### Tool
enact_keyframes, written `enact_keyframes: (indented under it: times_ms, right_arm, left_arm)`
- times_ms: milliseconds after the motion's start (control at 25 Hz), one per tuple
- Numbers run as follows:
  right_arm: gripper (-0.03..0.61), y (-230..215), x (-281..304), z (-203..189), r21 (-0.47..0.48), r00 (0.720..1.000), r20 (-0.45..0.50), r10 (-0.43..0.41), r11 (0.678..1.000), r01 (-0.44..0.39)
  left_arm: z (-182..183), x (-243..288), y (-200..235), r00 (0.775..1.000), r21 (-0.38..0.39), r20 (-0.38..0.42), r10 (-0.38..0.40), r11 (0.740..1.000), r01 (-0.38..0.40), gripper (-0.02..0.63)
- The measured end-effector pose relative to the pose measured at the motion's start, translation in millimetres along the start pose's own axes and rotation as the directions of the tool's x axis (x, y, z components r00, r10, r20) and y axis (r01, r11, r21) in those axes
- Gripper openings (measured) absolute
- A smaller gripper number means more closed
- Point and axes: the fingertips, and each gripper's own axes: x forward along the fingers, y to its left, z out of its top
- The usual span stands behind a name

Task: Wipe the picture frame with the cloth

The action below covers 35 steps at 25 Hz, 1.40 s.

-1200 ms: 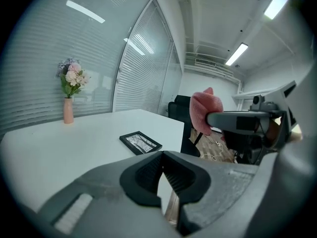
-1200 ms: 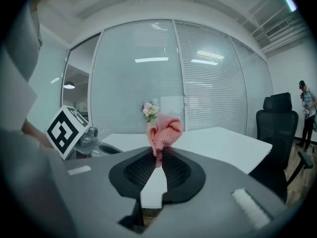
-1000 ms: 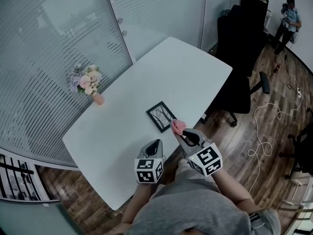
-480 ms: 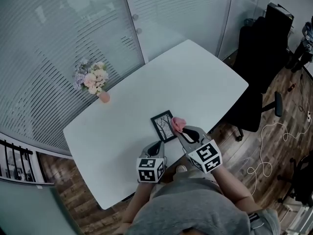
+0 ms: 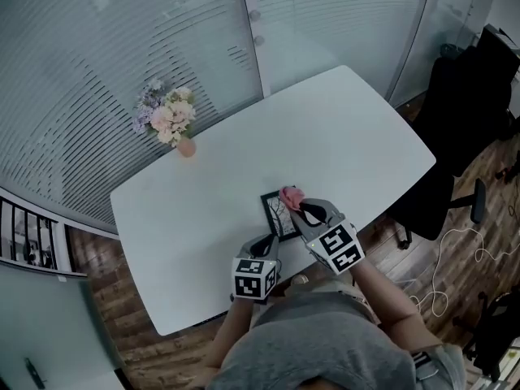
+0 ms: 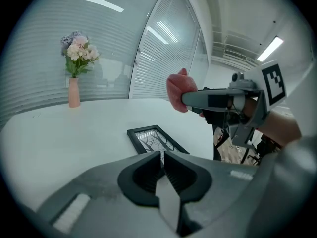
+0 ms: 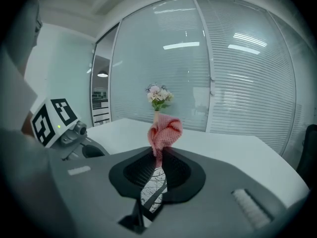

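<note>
A black picture frame (image 5: 279,213) lies flat on the white table (image 5: 341,128) near its front edge; the left gripper view shows the frame (image 6: 156,140) just past the jaws. My right gripper (image 5: 302,208) is shut on a bunched pink cloth (image 5: 290,195) and holds it over the frame's right part. The cloth (image 7: 163,133) sticks up from between the pads. My left gripper (image 5: 264,243) sits just short of the frame's near edge. Its jaws have just been opening and stand a narrow slit apart with nothing between them (image 6: 162,155).
A small vase of flowers (image 5: 172,120) stands at the table's far left edge. Glass walls with blinds run behind the table. A black office chair (image 5: 455,112) stands to the right, and a cable lies on the wooden floor (image 5: 443,275).
Both grippers have moved forward toward the frame. The cloth has gone from beside the frame's corner to over its right part. The head view has shifted.
</note>
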Motion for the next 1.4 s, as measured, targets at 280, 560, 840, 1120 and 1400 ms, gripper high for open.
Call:
enact_keyframes:
  times_ms: [280, 560, 840, 1120, 1400]
  right_arm:
    - [0.043, -4.0, 37.6, -17.0, -0.051, 0.993, -0.083, 0.086, 0.995, -0.09]
    - [0.043, -5.8, 73.4, -46.4, -0.18, 0.971, -0.209, 0.118, 0.971, -0.156]
    - [0.041, -5.9, 96.2, -63.9, -0.275, 0.946, -0.303, 0.115, 0.94, -0.202]
    - [0.041, -3.5, 112.8, -80.7, -0.332, 0.917, -0.379, 0.121, 0.908, -0.257]
    - [0.04, 0.9, 120.8, -89.4, -0.364, 0.898, -0.42, 0.13, 0.883, -0.298]
  left_arm:
    - [-7.9, 11.5, 6.8, 0.999, -0.023, -0.045, 0.021, 0.999, -0.022, 0.068]
    - [-18.9, 21.5, 10.4, 0.996, -0.049, -0.084, 0.014, 0.999, -0.019, 0.109]
    - [-31.2, 27.6, 11.8, 0.991, -0.061, -0.132, 0.015, 0.998, -0.023, 0.115]
    - [-33.3, 30.0, 14.0, 0.99, -0.08, -0.14, 0.006, 0.997, -0.017, 0.115]
    - [-34.6, 31.2, 14.9, 0.989, -0.099, -0.145, 0.003, 0.995, -0.018, 0.115]
